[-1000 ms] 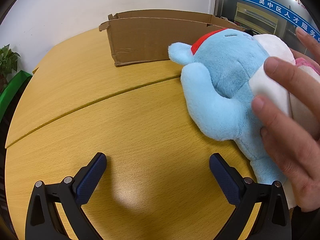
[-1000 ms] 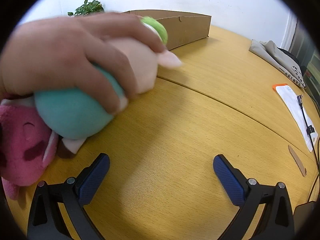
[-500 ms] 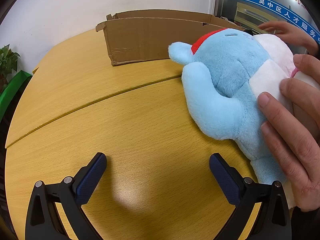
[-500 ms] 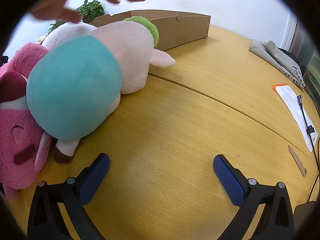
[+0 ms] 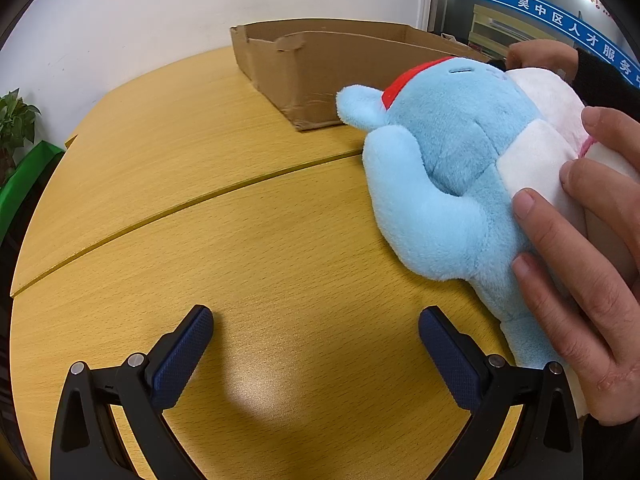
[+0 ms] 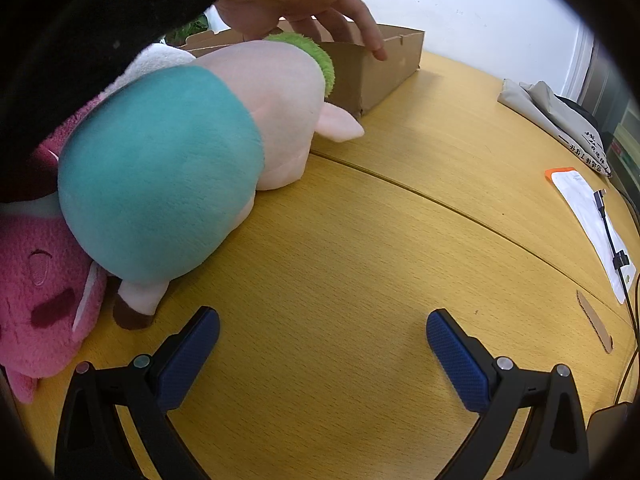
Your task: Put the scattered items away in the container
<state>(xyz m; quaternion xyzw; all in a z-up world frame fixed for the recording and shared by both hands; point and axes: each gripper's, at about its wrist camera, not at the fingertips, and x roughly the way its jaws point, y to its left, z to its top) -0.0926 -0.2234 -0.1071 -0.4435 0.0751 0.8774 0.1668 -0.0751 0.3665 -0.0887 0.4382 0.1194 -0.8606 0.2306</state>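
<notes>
A light blue plush (image 5: 448, 168) with a red collar lies on the wooden table, right of my left gripper (image 5: 316, 344), which is open and empty. A bare hand (image 5: 588, 260) rests on that plush. The cardboard box (image 5: 320, 60) stands behind it. In the right wrist view a pale pink plush with a teal body (image 6: 180, 160) and a pink plush (image 6: 36, 292) lie left of my right gripper (image 6: 324, 348), open and empty. Another hand (image 6: 304, 4) touches the box (image 6: 380, 68).
A potted plant (image 5: 12, 128) and green bin stand beyond the table's left edge. A grey bag (image 6: 560, 116), a white packet with an orange end (image 6: 592, 220) with a cable, and a cardboard scrap (image 6: 596, 328) lie at the right.
The cardboard box has been turned and shifted by the far hand. The hand over the pink and teal plush has let go and moved to the box. Both grippers stay still.
</notes>
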